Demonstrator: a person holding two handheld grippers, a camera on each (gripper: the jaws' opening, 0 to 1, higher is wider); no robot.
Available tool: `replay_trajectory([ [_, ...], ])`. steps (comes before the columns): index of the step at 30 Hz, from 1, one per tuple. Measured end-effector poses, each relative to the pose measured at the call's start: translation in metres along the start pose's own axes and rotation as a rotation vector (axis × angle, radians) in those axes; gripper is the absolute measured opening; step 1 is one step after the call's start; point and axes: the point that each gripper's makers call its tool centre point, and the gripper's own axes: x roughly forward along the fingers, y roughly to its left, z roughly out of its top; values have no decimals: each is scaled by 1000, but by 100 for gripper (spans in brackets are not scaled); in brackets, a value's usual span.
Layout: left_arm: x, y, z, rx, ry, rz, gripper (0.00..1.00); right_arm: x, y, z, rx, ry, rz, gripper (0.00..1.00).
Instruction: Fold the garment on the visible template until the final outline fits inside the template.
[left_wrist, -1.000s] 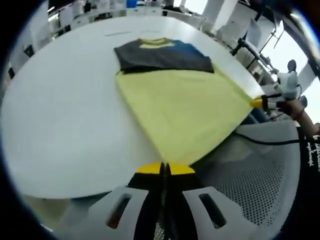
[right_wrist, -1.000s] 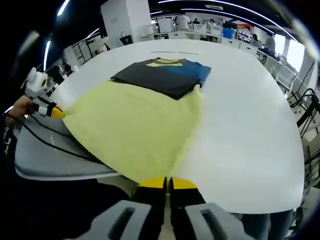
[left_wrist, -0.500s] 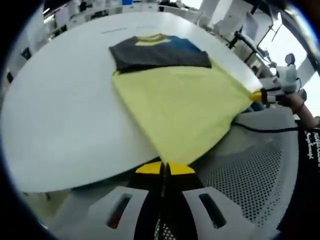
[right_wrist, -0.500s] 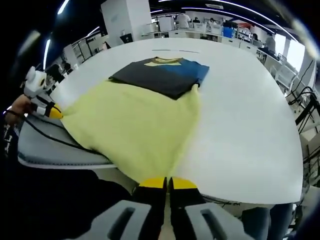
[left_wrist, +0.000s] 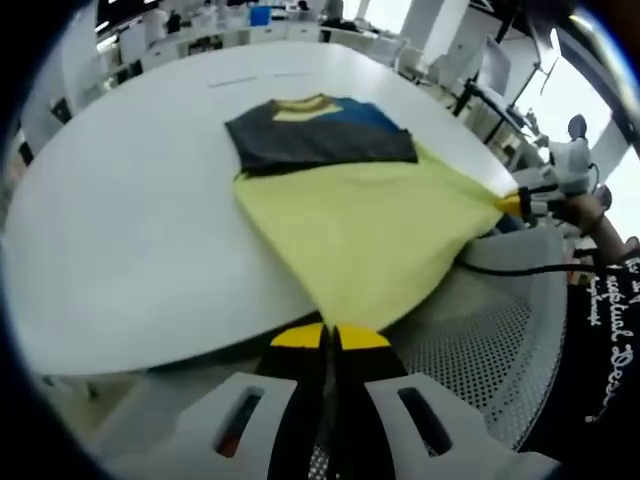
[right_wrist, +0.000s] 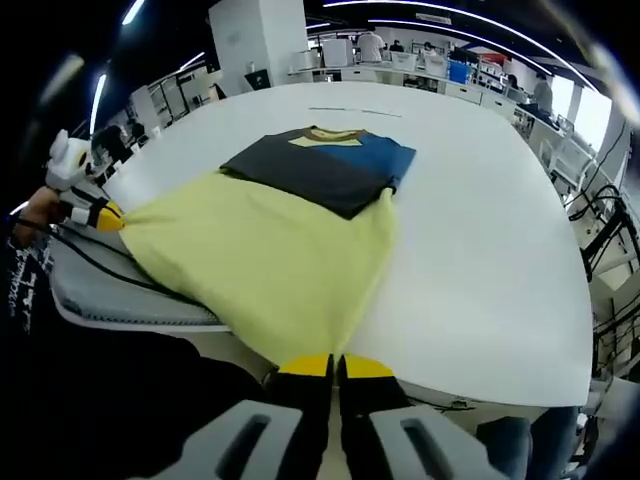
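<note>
I have my left gripper (left_wrist: 327, 338) clamped on one hem corner of the T-shirt (left_wrist: 355, 225), so the yellow lower half hangs taut off the white table (left_wrist: 120, 230); the dark-and-blue upper half rests further in. My right gripper (right_wrist: 329, 367) pinches the other corner, keeping the hem straight, I judge, for folding it toward the collar.

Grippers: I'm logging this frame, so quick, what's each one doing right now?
Left gripper: shut on a corner of the yellow garment.
Right gripper: shut on the garment's other corner.
</note>
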Motion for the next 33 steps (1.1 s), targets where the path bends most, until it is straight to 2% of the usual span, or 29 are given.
replay_trajectory([
  [7,-12,-11,1,-27,-9,-46,0,-14,-2,8,8,10,-22,0],
  [11,-17,-10,5,-16,-17,-46,0,-19,-5,18,1,-13,-29,0],
  [16,-24,-12,18,-7,-42,-41,0,-28,-6,36,-5,-66,-50,0],
  [18,-27,-7,26,-4,-59,-36,0,-31,-7,44,-6,-84,-54,0],
  [25,-36,-5,51,-18,-127,-7,0,-38,-12,68,11,-109,-46,0],
  [33,-43,7,77,-32,-182,4,0,-39,-17,89,7,-127,-61,0],
])
